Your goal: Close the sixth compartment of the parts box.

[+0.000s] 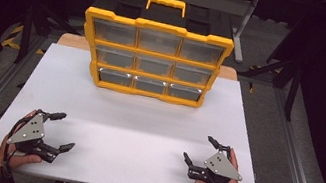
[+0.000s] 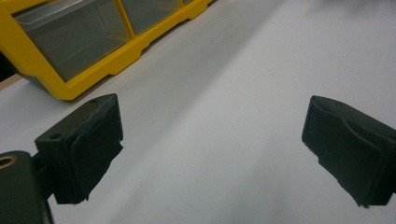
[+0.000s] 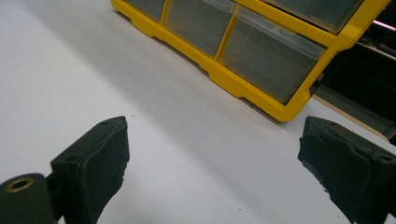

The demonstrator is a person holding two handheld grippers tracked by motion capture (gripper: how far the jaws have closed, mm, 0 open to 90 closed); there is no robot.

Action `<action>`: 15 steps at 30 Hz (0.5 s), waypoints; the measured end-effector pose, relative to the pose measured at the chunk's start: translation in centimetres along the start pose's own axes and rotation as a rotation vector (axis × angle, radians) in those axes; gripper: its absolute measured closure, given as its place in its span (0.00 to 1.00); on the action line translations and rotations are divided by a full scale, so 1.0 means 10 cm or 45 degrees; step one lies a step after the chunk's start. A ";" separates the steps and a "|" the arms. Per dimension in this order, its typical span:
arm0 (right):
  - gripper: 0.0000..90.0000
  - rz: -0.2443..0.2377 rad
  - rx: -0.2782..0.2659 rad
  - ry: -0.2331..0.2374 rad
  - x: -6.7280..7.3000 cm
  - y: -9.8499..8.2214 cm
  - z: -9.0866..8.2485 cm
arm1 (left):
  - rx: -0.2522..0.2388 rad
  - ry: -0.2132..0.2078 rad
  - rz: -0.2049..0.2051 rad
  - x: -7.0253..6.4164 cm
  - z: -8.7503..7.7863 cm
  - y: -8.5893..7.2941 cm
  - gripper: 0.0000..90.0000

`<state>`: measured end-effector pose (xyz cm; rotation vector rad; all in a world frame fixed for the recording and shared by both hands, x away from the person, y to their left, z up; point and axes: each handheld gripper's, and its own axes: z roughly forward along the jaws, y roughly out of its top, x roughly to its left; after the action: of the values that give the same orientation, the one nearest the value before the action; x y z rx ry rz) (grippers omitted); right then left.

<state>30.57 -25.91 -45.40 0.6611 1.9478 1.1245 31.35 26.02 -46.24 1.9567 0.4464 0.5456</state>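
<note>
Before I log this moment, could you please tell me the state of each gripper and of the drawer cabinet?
left gripper: open, holding nothing, low over the white table.
right gripper: open, holding nothing, low over the table.
yellow drawer cabinet: upright at the table's far side, all nine clear drawers pushed in.

Two black grippers, left [image 1: 63,131] and right [image 1: 198,149], with grey three-cornered top plates, trailing black cables, padded fingers [image 2: 88,144].
</note>
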 end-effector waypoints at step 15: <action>0.11 0.018 -0.003 0.001 0.01 0.01 0.00 | 0.001 0.002 -0.002 0.00 0.00 -0.01 0.07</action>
<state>30.53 -25.84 -45.35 0.6742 1.9449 1.1350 31.39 26.05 -46.29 1.9564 0.4492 0.5462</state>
